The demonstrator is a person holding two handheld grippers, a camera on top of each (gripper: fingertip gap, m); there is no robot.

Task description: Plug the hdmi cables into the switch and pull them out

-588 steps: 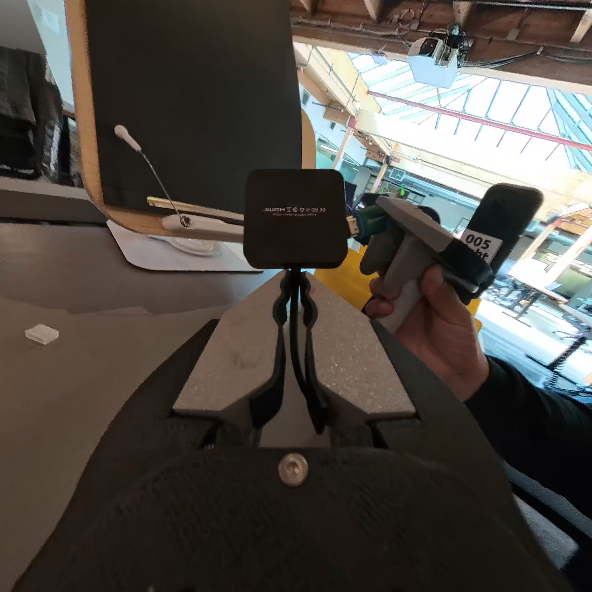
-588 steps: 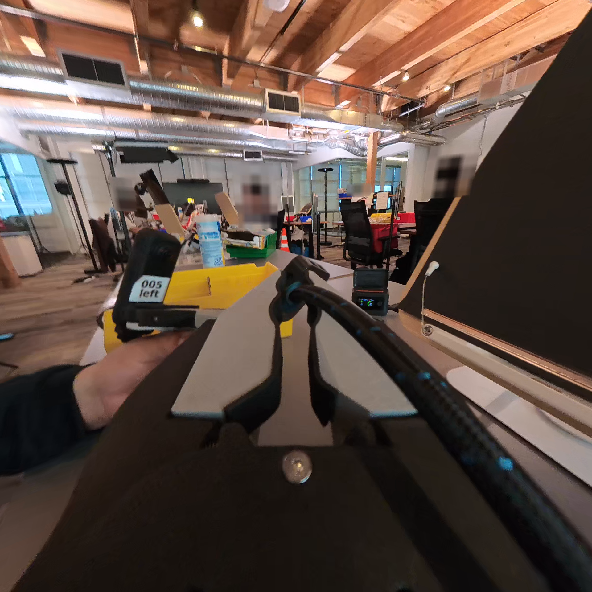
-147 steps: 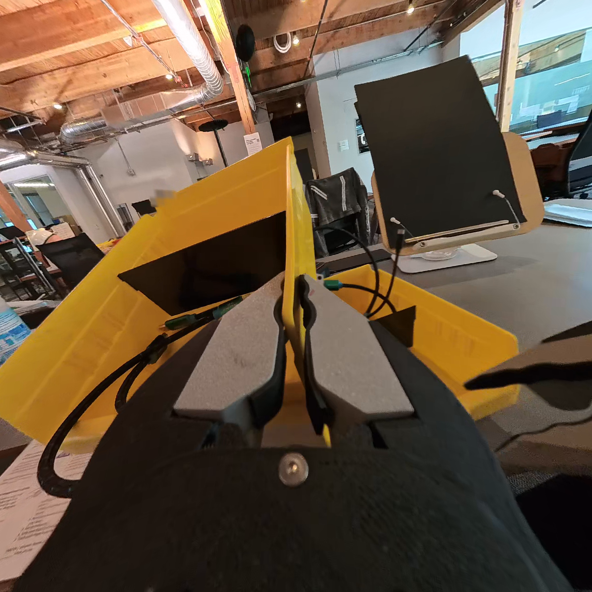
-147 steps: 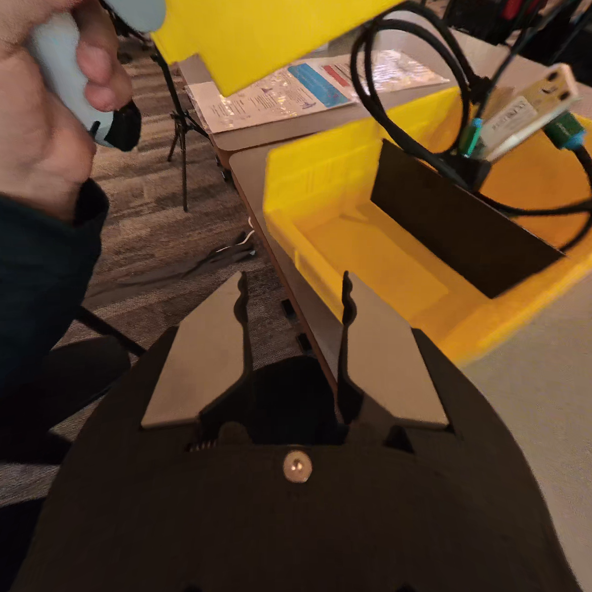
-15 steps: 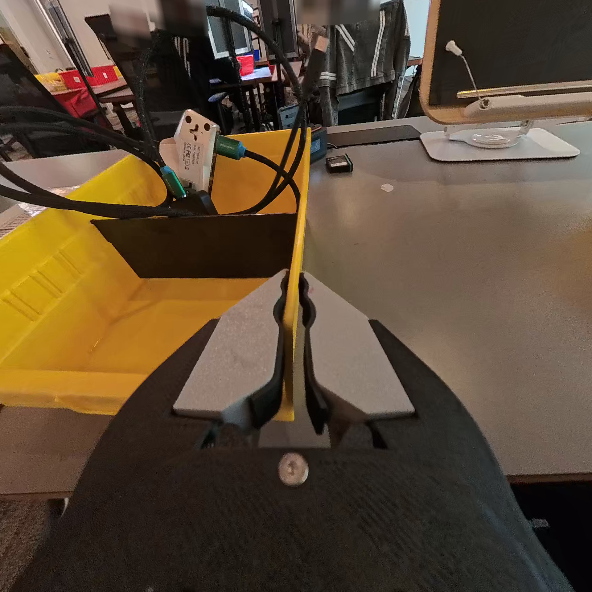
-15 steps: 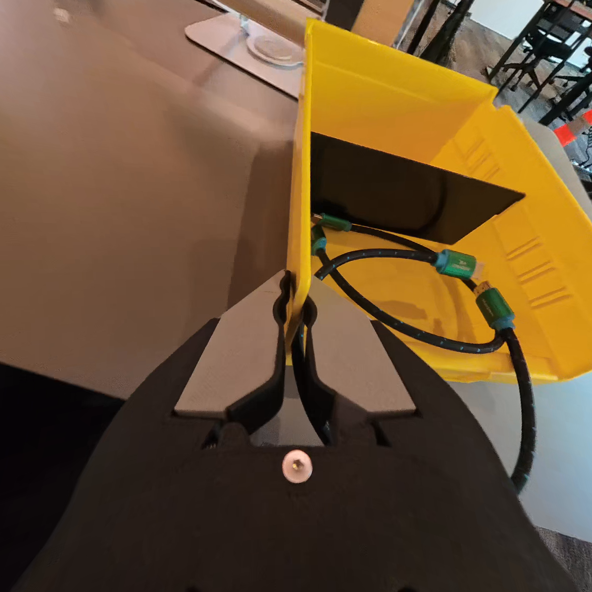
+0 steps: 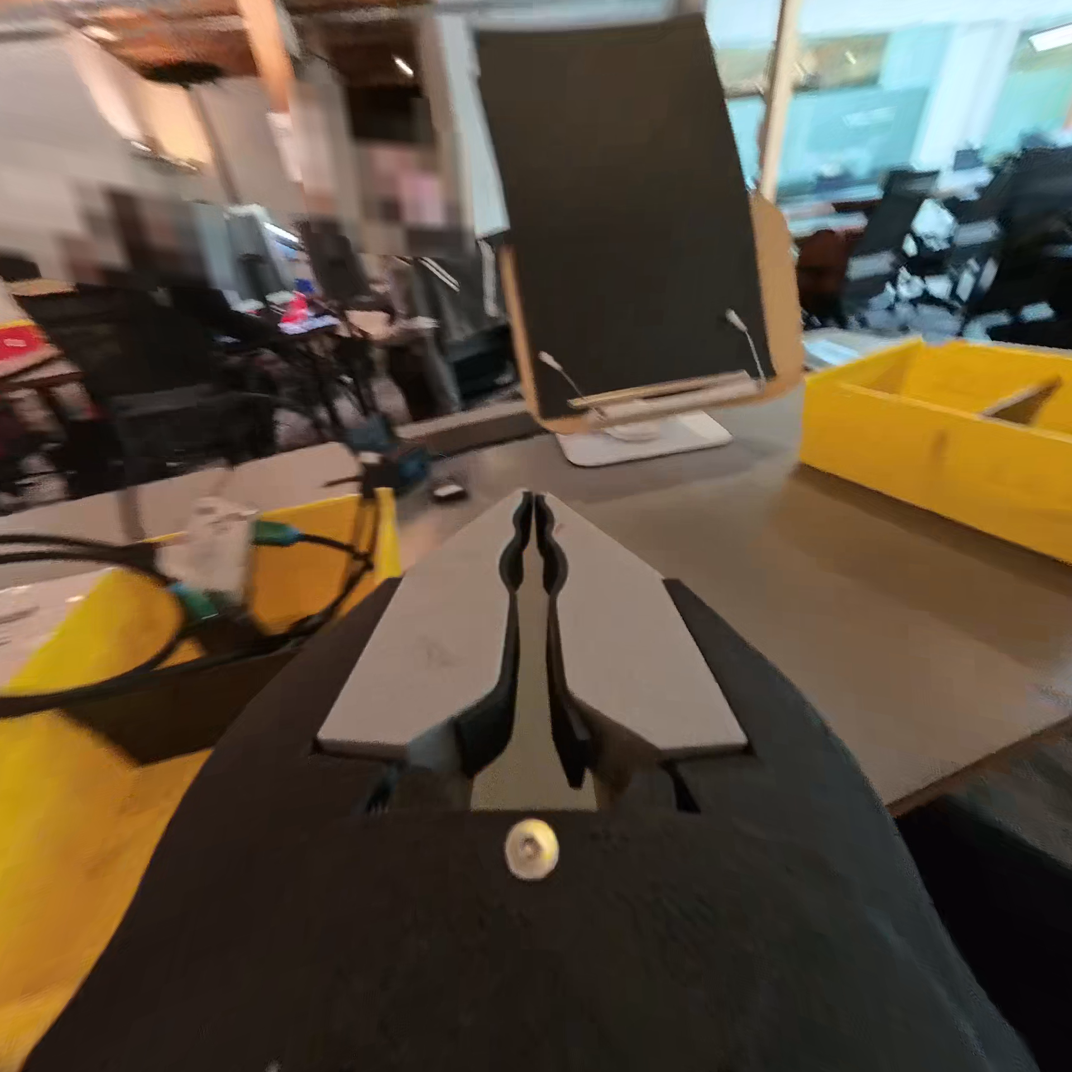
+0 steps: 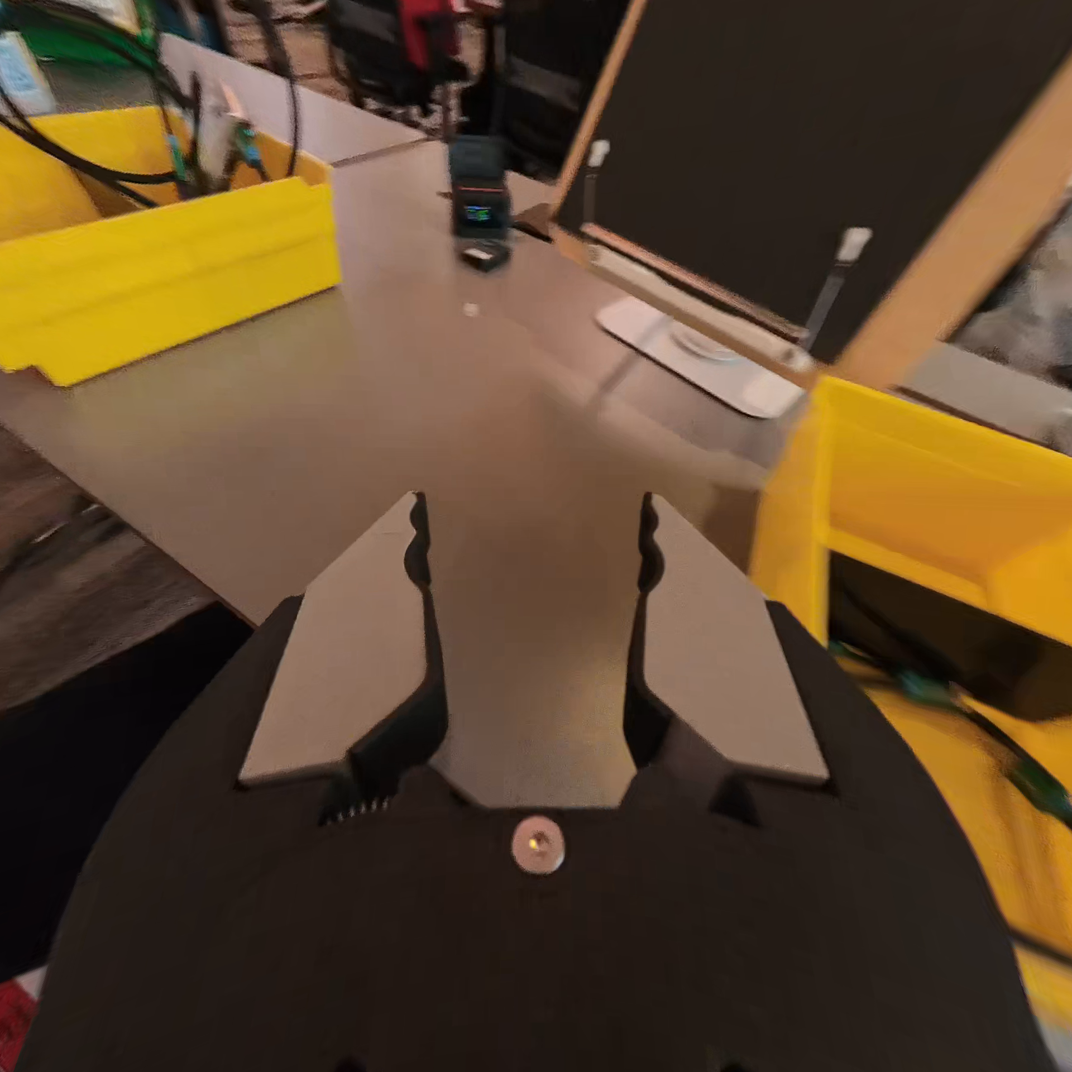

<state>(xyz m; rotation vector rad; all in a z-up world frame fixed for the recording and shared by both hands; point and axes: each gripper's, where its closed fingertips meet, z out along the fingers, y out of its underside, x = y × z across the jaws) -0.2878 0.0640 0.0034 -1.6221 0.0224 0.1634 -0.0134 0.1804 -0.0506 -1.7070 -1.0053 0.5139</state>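
Both grippers are letting go of the yellow bins' walls, left gripper (image 7: 533, 510) closed empty, right gripper (image 8: 532, 510) wide open, leaving the HDMI cables (image 8: 986, 731) and switch (image 7: 203, 551) lying binned, apparently finished.

Straight ahead of the right gripper (image 8: 532, 504) the grey table (image 8: 406, 406) is bare, so that lane is clear to pass through. One yellow bin (image 8: 174, 272) stuffed with black cables (image 8: 116, 168) walls off its left, and a second yellow bin (image 8: 928, 510) crowds close on its right. Further ahead, a small black device (image 8: 479, 191) and a black board on a stand (image 8: 812, 145) block the far end.
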